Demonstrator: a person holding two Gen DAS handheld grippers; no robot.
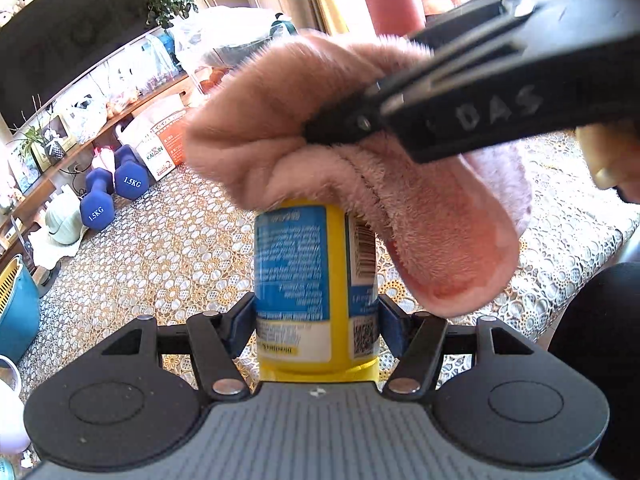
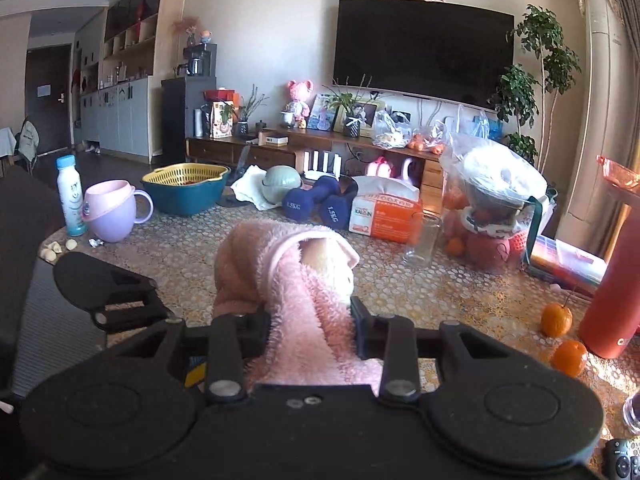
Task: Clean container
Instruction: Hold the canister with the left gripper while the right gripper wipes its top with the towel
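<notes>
A yellow container point(image 1: 308, 280) with a blue-and-white label sits clamped in my left gripper point(image 1: 316, 320), shut on its lower body. A fluffy pink cloth point(image 1: 320, 128) is draped over the container's top, hiding the lid. My right gripper point(image 1: 340, 128) reaches in from the upper right and is shut on that cloth. In the right wrist view the pink cloth point(image 2: 296, 280) bulges between the right gripper point(image 2: 312, 320) jaws and covers the container beneath; the left gripper point(image 2: 108, 296) shows at the left.
A lace-patterned table point(image 2: 440, 280) holds blue dumbbells point(image 1: 112, 192), an orange-and-white box point(image 2: 384, 216), a clear glass point(image 2: 424, 240), a lilac mug point(image 2: 112, 212), a white bottle point(image 2: 70, 196), a teal basket point(image 2: 188, 188), oranges point(image 2: 556, 320) and a red flask point(image 2: 616, 280).
</notes>
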